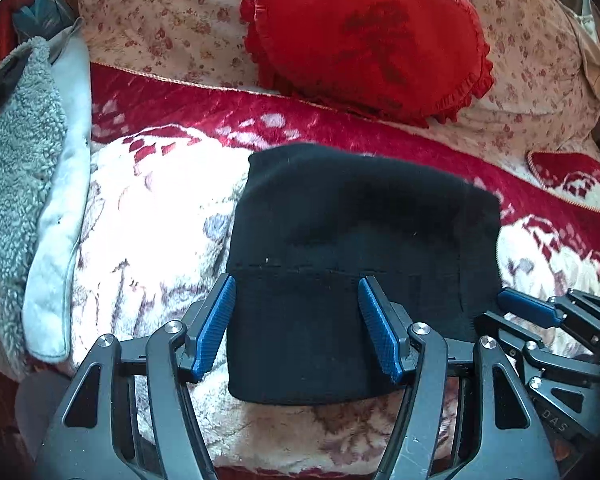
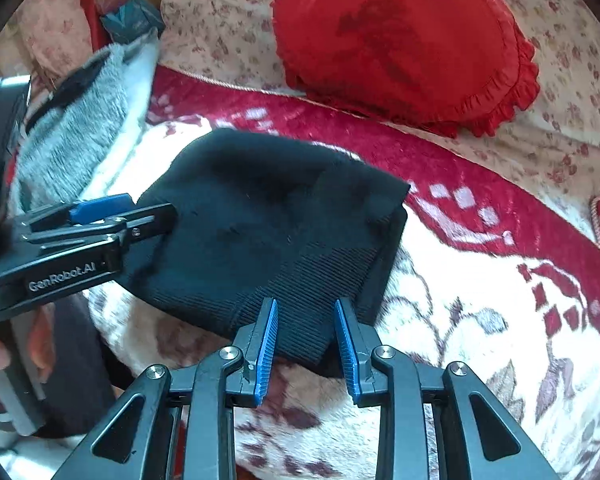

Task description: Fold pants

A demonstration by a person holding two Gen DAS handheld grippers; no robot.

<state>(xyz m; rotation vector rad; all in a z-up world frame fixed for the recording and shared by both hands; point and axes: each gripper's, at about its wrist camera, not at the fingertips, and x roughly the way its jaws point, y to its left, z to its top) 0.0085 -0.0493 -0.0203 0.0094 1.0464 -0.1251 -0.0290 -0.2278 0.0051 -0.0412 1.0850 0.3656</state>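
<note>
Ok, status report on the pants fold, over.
Left gripper open, straddling near edge of black pants. Right gripper open at their ribbed corner. Pants folded compact on the blanket. Red cushion well behind, nothing obstructing.

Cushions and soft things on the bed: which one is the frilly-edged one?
The red heart-shaped cushion, lying behind the folded black pants. The grey fleece at the left has no ruffle.

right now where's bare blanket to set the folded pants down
Bare blanket lies right of the pants, below the red border. A smaller patch sits between pants and grey fleece. Crowded behind: red pillow.
</note>
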